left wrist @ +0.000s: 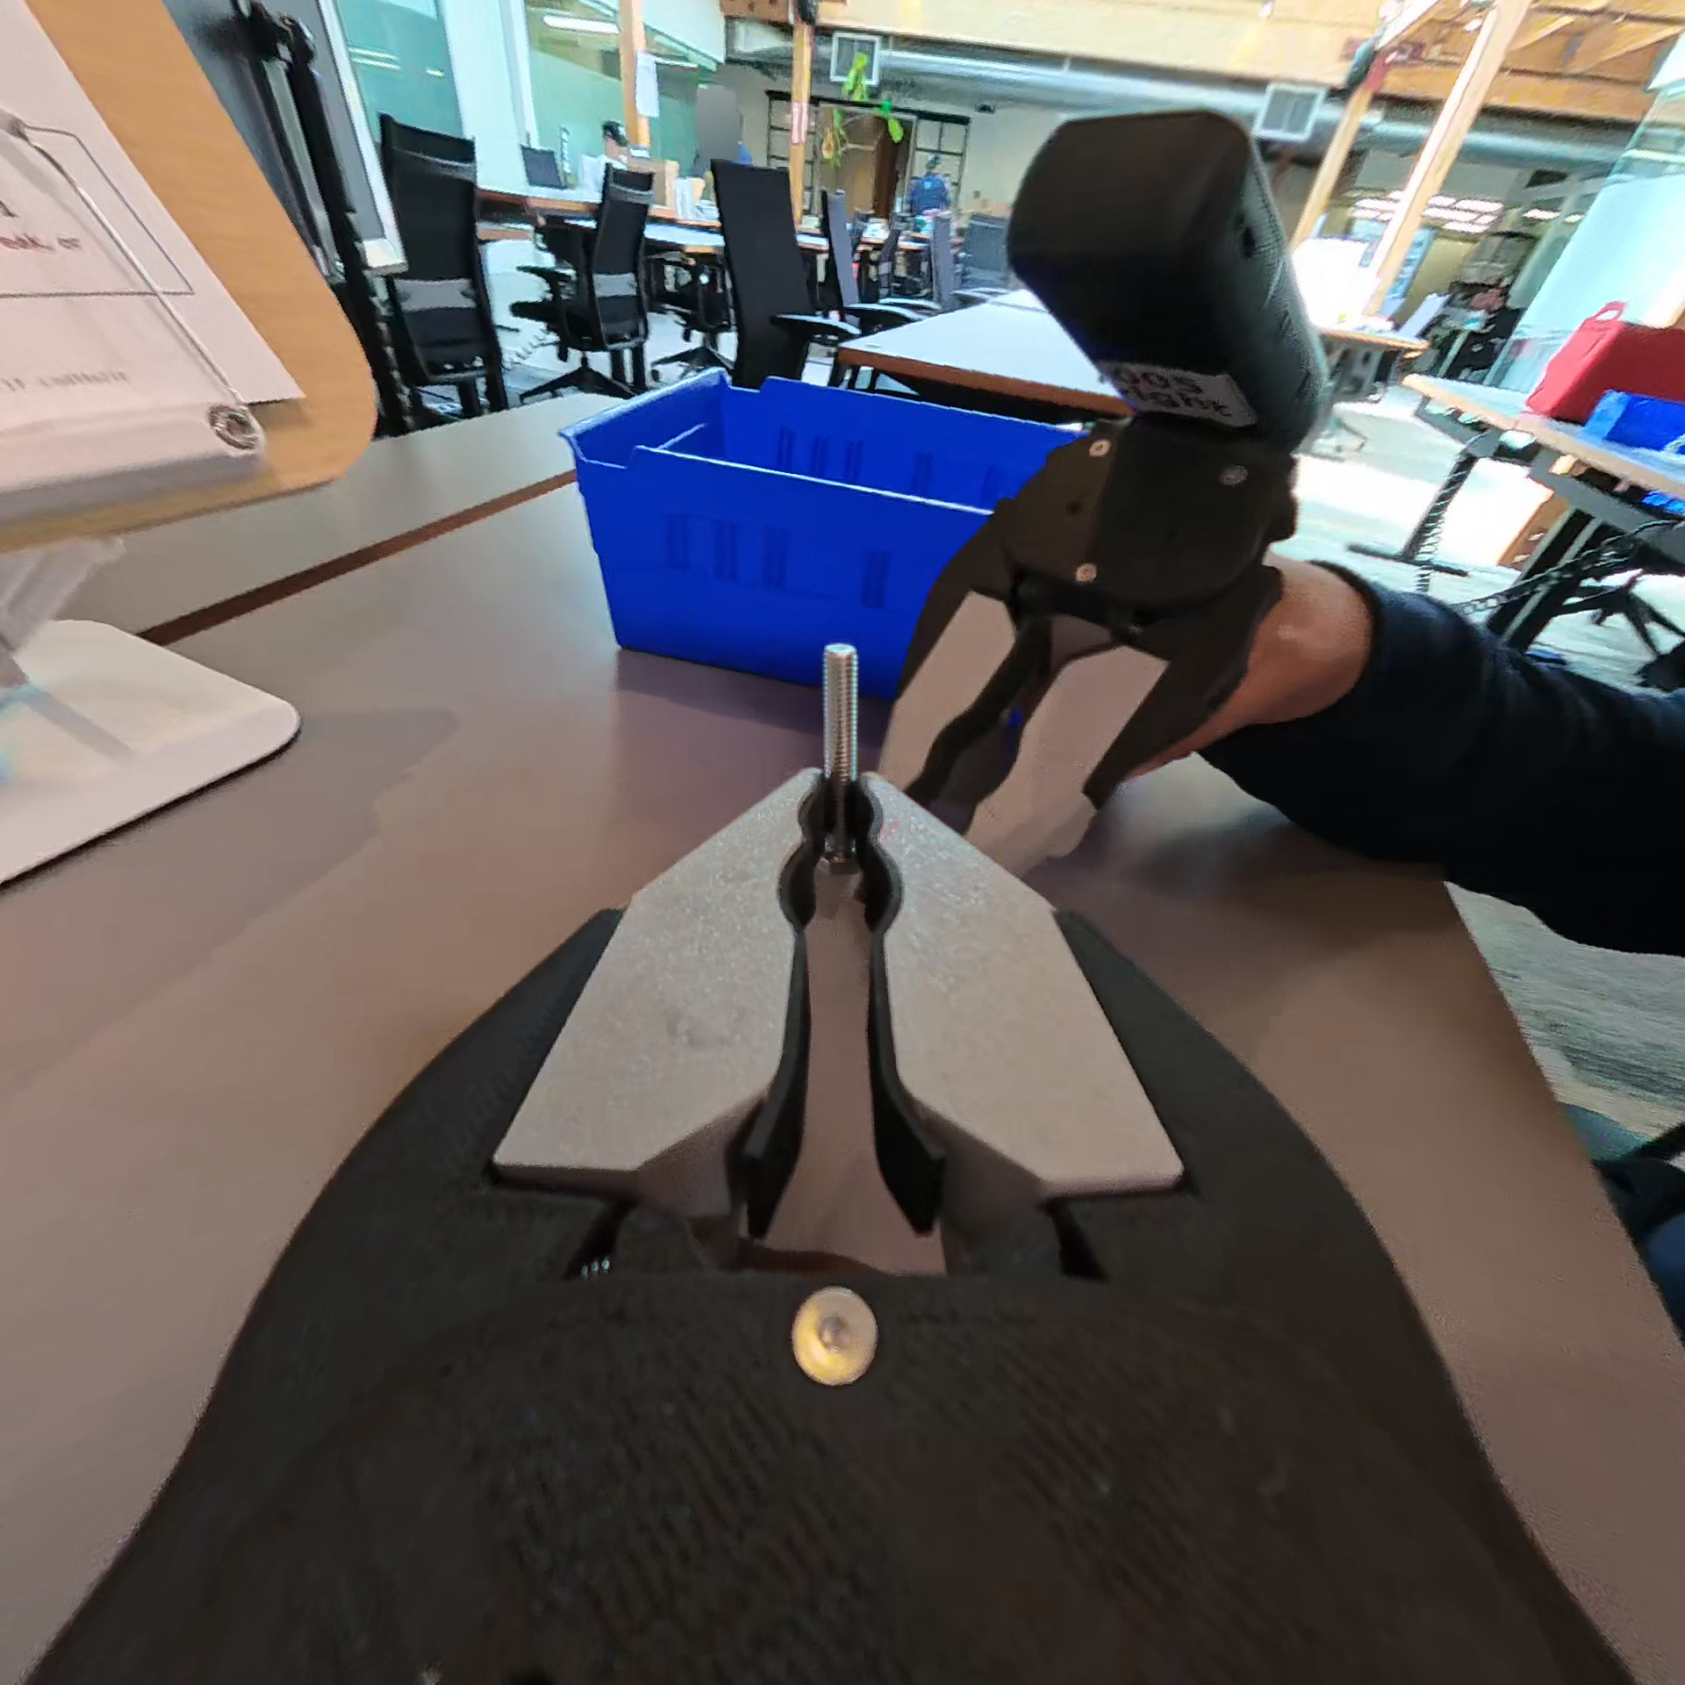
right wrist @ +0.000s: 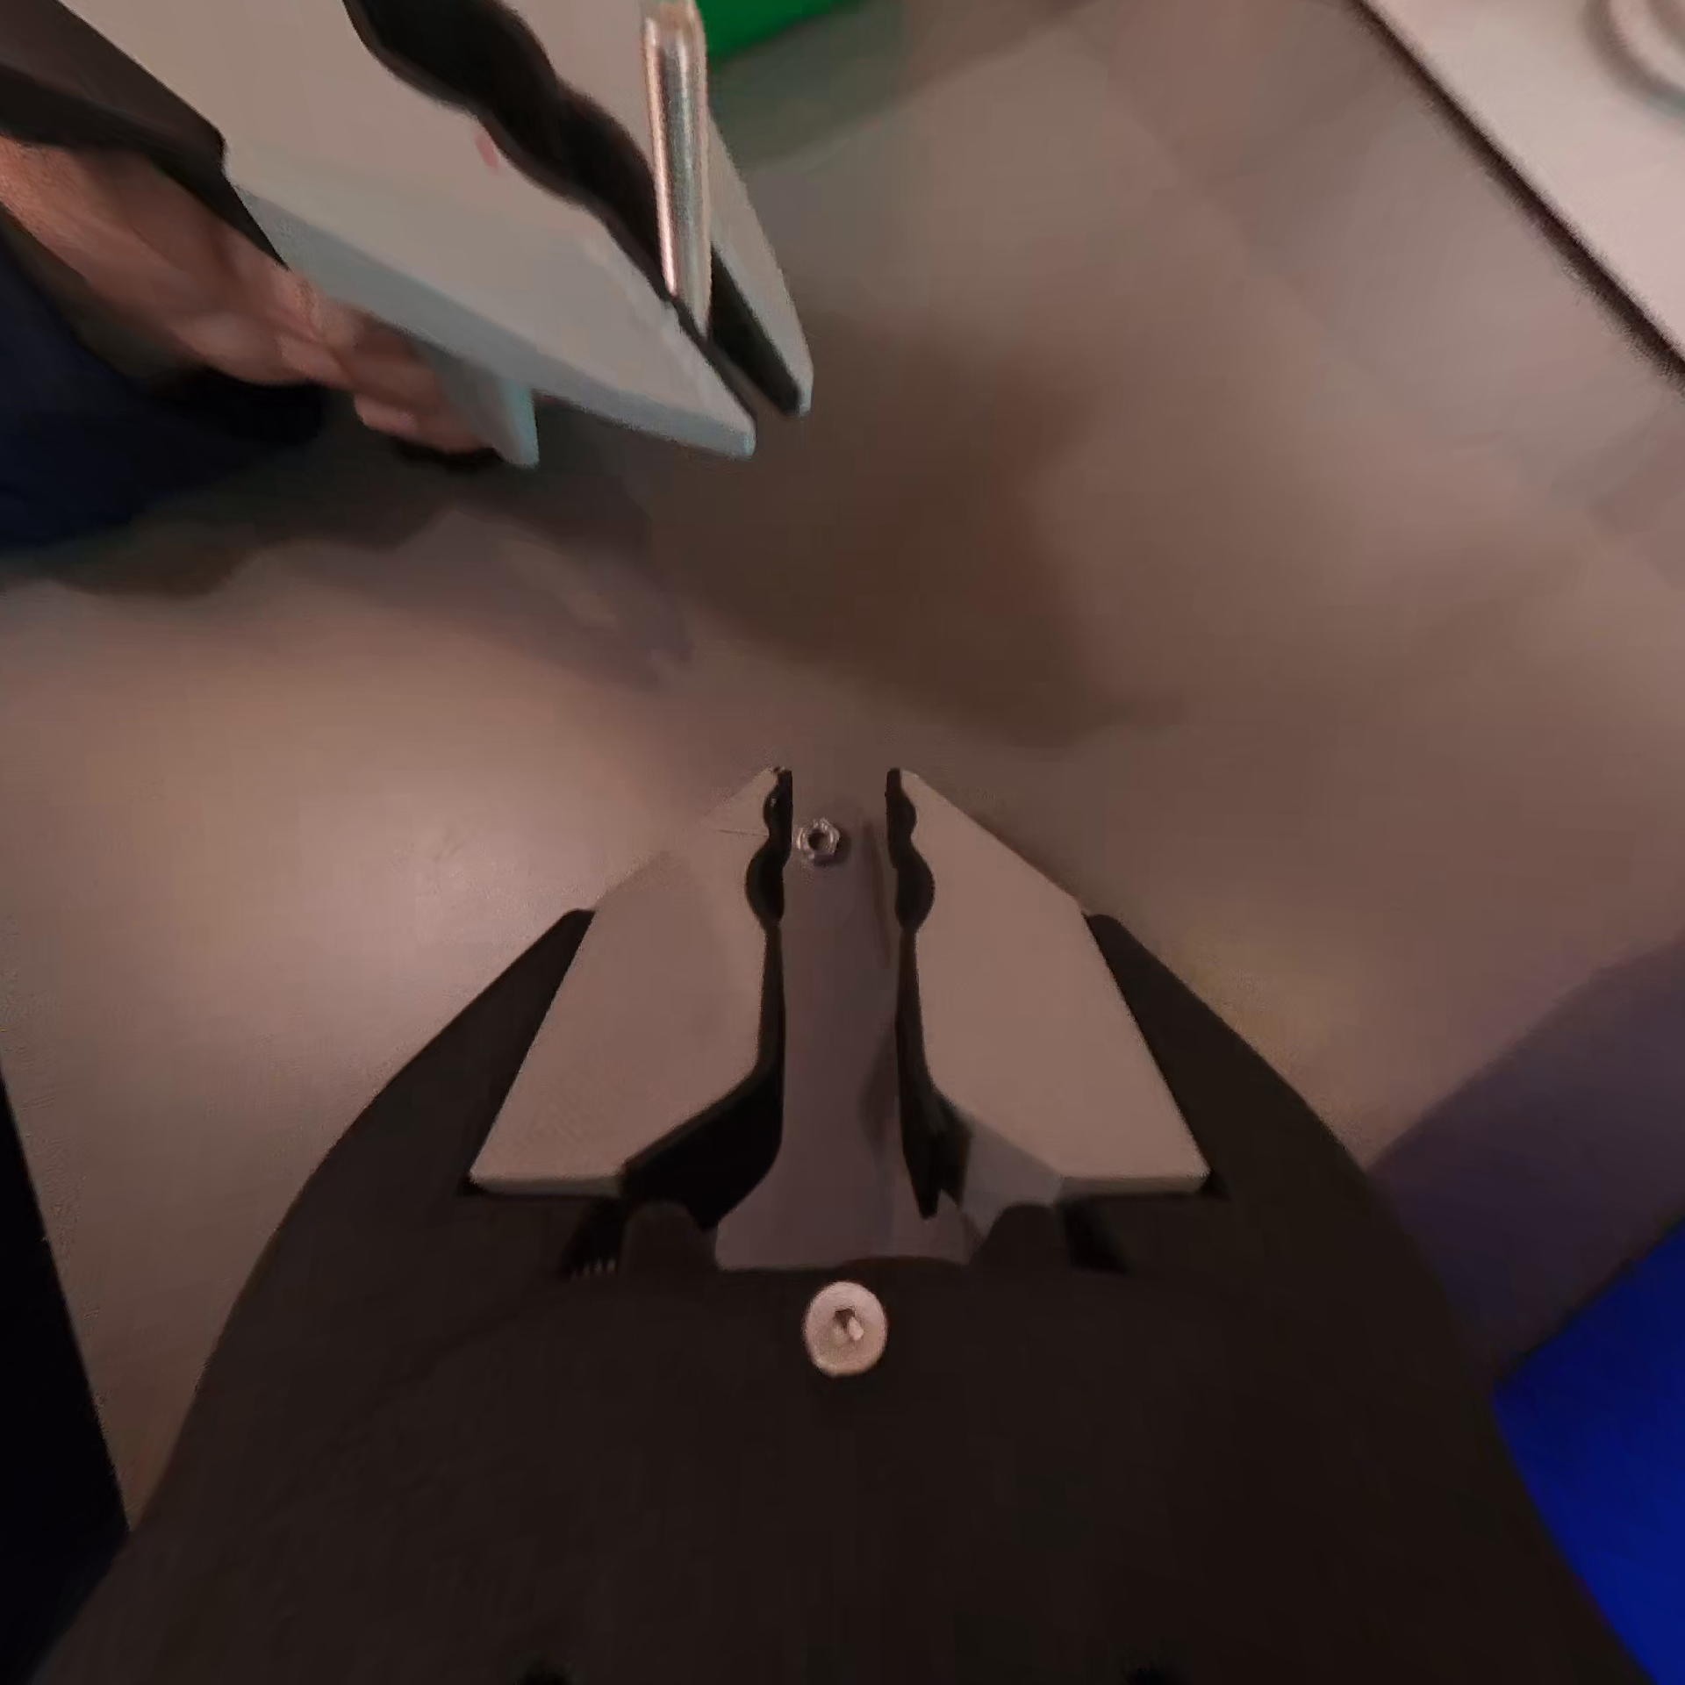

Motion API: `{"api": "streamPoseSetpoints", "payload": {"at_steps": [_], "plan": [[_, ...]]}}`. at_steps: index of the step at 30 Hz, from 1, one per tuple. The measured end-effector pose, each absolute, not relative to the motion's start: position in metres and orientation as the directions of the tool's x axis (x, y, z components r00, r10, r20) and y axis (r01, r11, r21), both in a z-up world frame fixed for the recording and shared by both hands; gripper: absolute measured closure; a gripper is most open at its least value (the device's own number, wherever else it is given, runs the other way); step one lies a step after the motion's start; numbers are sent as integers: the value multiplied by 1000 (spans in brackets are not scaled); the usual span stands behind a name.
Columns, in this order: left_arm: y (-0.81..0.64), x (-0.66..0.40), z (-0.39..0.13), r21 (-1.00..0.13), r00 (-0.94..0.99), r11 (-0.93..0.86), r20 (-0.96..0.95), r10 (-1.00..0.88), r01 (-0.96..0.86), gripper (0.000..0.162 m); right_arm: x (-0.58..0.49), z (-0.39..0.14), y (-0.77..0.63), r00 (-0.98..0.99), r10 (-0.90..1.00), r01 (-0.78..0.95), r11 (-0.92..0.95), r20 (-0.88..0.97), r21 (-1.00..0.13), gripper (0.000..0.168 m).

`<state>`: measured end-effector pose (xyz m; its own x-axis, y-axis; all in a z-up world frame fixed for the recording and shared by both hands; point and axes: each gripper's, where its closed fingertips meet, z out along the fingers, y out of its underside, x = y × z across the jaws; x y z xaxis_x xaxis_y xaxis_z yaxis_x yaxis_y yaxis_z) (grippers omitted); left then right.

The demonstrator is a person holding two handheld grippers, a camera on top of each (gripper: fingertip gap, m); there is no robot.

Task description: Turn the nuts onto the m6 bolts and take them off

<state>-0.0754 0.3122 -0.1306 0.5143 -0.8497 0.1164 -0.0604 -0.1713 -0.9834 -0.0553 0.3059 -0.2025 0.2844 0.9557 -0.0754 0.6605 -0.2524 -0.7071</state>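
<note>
My left gripper is shut on a silver threaded bolt and holds it upright, its shaft sticking up past the fingertips. In the right wrist view the left gripper and the bolt show at the top, blurred. My right gripper points down at the brown table, open, with a small silver nut lying on the table between its fingertips, closer to the left finger. In the left wrist view the right gripper stands tips-down just right of the bolt, held by a hand.
A blue plastic bin stands on the table behind the bolt; its corner shows in the right wrist view. A white stand base with a clear sign holder is at the left. The table edge runs along the right. The grippers' ends are close to 7 cm from one another.
</note>
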Motion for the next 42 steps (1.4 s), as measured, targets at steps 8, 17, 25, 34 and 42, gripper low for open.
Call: {"api": "streamPoseSetpoints", "payload": {"at_steps": [8,17,25,34,42], "plan": [[319,-79,-134,-982,555,-171,101,-826,-76,160,-51,-215,296,299,952,720,-267,-62,-641,148],[321,-79,-140,-975,563,-205,123,-817,-84,160,-49,-227,301,322,946,747,-271,-26,-607,152],[318,-79,-131,-978,521,-207,168,-837,-16,160,-50,-225,304,316,949,750,-241,13,-616,162],[302,-68,-120,-980,415,-194,190,-890,33,160,-57,-137,297,294,956,601,-199,-18,-774,162],[290,-65,-102,-979,348,-176,201,-916,103,160,-62,-59,286,141,989,649,-63,39,-758,162]]}}
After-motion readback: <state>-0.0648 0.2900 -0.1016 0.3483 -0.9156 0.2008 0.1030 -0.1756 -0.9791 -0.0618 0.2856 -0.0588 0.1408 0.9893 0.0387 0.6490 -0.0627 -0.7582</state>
